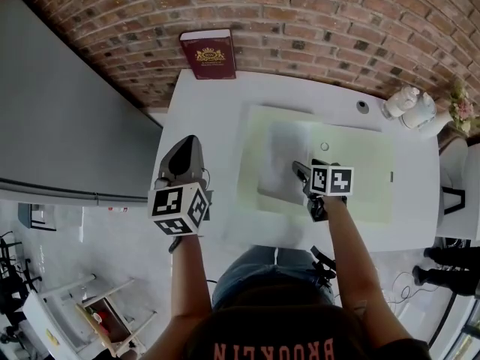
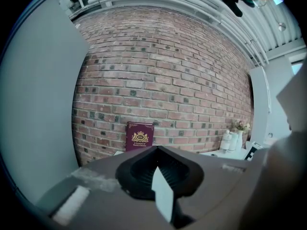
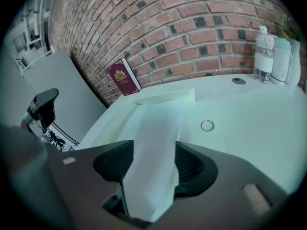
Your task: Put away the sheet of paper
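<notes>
White rectangular table [image 1: 210, 111] against red brick wall [image 1: 300, 13]; maroon hardcover book [image 1: 208, 54], white bottles [image 1: 409, 107] at rear. Right gripper [image 1: 302, 172] wide, astride white paper sheet [image 1: 285, 156]; left gripper [image 1: 187, 145] jaws together.

The person wears a dark shirt [image 1: 300, 340] with orange block letters reading BROOKLYN, and blue jeans [image 1: 255, 272] that show just below the near edge of the white table [image 1: 210, 126]. The left gripper [image 1: 187, 142] and right gripper [image 1: 303, 172] have dark grey, wedge-shaped shells. Each bears a white marker cube [image 1: 178, 208] printed with black squares.
</notes>
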Tool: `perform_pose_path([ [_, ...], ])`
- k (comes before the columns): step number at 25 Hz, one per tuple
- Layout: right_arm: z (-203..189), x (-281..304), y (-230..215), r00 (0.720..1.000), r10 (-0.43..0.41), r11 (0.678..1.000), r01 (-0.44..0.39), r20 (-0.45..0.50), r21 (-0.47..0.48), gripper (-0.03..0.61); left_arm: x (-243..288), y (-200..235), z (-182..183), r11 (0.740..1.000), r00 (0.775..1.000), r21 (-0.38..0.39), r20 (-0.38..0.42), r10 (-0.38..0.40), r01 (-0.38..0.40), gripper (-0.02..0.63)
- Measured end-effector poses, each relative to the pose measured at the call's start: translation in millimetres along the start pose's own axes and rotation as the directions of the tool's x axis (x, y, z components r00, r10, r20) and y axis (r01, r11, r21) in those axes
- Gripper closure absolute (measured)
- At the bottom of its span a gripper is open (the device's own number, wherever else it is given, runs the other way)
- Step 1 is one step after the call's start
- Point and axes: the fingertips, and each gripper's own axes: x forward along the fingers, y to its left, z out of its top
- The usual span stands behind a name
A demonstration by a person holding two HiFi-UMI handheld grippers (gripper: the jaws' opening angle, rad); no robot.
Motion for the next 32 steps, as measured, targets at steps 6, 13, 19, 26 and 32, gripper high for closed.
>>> perform_pose_path([
  [6, 36, -32, 7, 0.974, 0.045, 0.999, -0.046, 0.221, -0.003, 0.575, -1, -13, 2, 1.0, 1.0, 0.01, 0.015, -0.02, 0.02, 0.618],
  [13, 54, -65, 7, 0.943, 0.064, 0.995, -0.034, 0.326, -0.098, 0.577, -9, -33, 7, 1.0, 0.999, 0.024, 0.035, -0.021, 0.02, 0.618],
  [19, 66, -97, 4, 0.924, 0.084, 0.987, -0.026, 0.372, -0.157, 0.578, -22, -54, 15, 1.0, 0.998, 0.026, 0.061, 0.002, -0.003, 0.618],
  [26, 80, -150, 4, 0.888, 0.138, 0.958, -0.007, 0.438, -0.287, 0.578, -43, -90, 23, 0.999, 0.995, 0.017, 0.097, 0.035, -0.037, 0.618],
  [32, 88, -204, 5, 0.847, 0.168, 0.918, 0.052, 0.505, -0.393, 0.578, -62, -126, 29, 0.998, 0.99, 0.013, 0.128, 0.053, -0.055, 0.618],
])
